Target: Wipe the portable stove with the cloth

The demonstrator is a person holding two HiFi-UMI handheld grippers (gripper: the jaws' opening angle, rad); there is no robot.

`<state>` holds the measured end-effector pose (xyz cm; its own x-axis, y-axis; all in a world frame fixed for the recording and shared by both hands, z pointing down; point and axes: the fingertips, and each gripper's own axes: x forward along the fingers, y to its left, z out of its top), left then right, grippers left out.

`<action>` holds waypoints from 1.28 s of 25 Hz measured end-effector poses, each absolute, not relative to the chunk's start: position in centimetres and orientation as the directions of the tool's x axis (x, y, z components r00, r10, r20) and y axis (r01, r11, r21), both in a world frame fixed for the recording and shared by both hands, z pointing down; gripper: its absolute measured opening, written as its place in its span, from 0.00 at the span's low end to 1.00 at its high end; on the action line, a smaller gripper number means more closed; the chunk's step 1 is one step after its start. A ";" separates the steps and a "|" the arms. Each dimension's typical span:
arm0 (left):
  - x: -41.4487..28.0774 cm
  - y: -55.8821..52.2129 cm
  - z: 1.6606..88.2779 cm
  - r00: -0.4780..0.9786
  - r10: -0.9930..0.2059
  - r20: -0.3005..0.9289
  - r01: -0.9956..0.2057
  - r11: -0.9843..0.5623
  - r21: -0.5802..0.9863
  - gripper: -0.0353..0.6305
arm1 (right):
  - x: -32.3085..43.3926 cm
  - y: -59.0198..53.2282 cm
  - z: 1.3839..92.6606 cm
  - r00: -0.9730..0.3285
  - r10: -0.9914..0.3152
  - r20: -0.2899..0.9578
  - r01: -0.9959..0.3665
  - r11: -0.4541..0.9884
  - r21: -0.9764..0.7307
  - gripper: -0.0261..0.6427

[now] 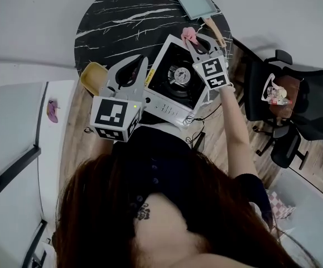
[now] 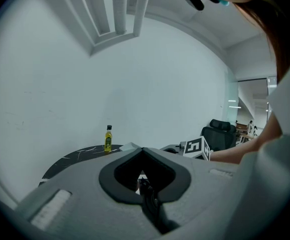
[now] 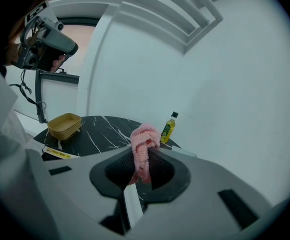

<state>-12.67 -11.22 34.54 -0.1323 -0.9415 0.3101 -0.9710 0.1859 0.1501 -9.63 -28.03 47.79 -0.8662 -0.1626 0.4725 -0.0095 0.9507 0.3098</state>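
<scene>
The portable stove (image 1: 162, 77), white with a black top and a round burner, stands at the near edge of a round black marble table (image 1: 122, 15). My right gripper (image 1: 198, 39) hangs over the stove's far right corner and is shut on a pink cloth (image 1: 189, 34). In the right gripper view the cloth (image 3: 143, 146) bunches up between the jaws of that gripper (image 3: 146, 151). My left gripper (image 1: 141, 60) is above the stove's left side, jaws together with nothing in them. The left gripper view shows its tips (image 2: 142, 150) meeting.
A yellow dish (image 1: 92, 76) sits left of the stove. At the table's far side lie a grey-blue tray (image 1: 194, 0) and a small oil bottle (image 3: 168, 127). A black office chair (image 1: 295, 99) stands to the right on the wooden floor.
</scene>
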 end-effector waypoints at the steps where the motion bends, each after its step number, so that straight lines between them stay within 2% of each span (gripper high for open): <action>1: -12.8 -11.3 34.7 -0.136 -0.940 0.312 -0.971 0.189 0.149 0.07 | -9.9 -28.1 48.1 -0.866 -0.153 0.476 0.003 0.951 0.310 0.14; 15: -13.1 -12.3 35.4 -0.139 -0.938 0.317 -0.971 0.192 0.141 0.07 | -13.1 -28.4 53.4 -0.825 -0.009 0.565 0.167 0.951 0.259 0.14; 25: -13.7 -12.8 35.9 -0.164 -0.934 0.318 -0.973 0.207 0.105 0.07 | -14.1 -28.4 56.6 -0.788 0.075 0.611 0.213 0.964 0.157 0.14; 32: -14.2 -12.6 36.8 -0.175 -0.920 0.350 -0.970 0.222 0.100 0.07 | -14.4 -28.3 58.0 -0.760 0.099 0.642 0.247 0.958 0.144 0.14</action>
